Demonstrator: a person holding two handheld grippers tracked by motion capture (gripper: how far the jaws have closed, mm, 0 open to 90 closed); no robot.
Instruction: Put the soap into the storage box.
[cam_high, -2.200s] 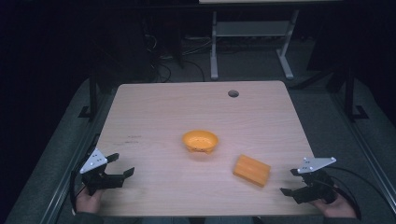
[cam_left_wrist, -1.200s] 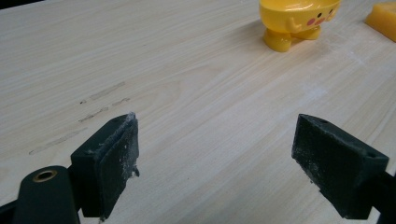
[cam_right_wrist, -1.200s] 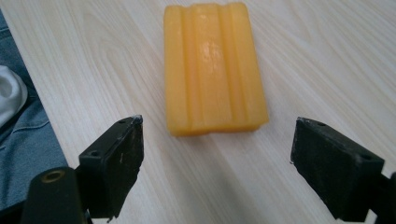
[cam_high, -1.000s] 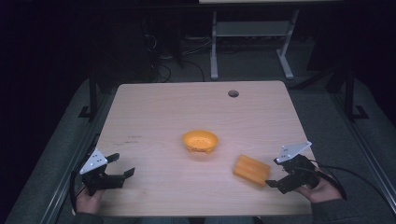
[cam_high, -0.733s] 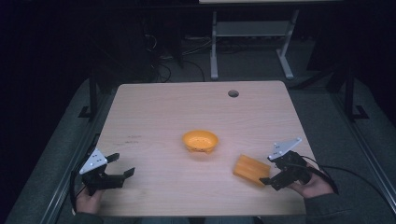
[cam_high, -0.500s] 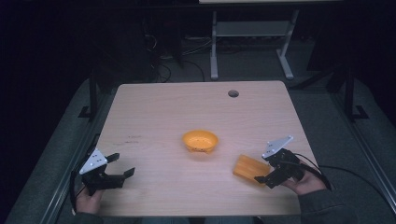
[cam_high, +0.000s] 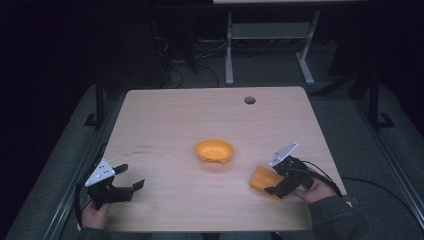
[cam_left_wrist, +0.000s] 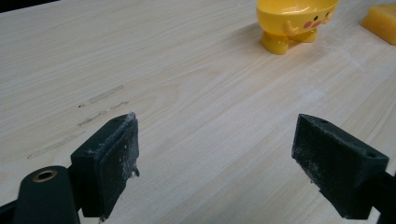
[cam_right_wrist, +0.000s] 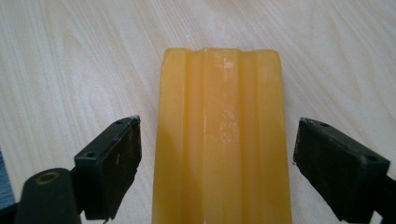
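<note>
My right tongs (cam_high: 274, 181) stood open astride the orange block (cam_high: 264, 178); one jaw sat on each side of it, a gap showing at both in the right gripper view, so nothing was gripped; the block (cam_right_wrist: 222, 140) lay flat on the table (cam_high: 165, 125), near the front edge toward the right corner, its ridged top face up; my left tongs (cam_high: 131, 177) were open too, holding nothing, low over the front left corner with bare wood between the jaws; the yellow bowl (cam_high: 214, 150) stood near the table's middle, well apart from the left tongs and near the block.
</note>
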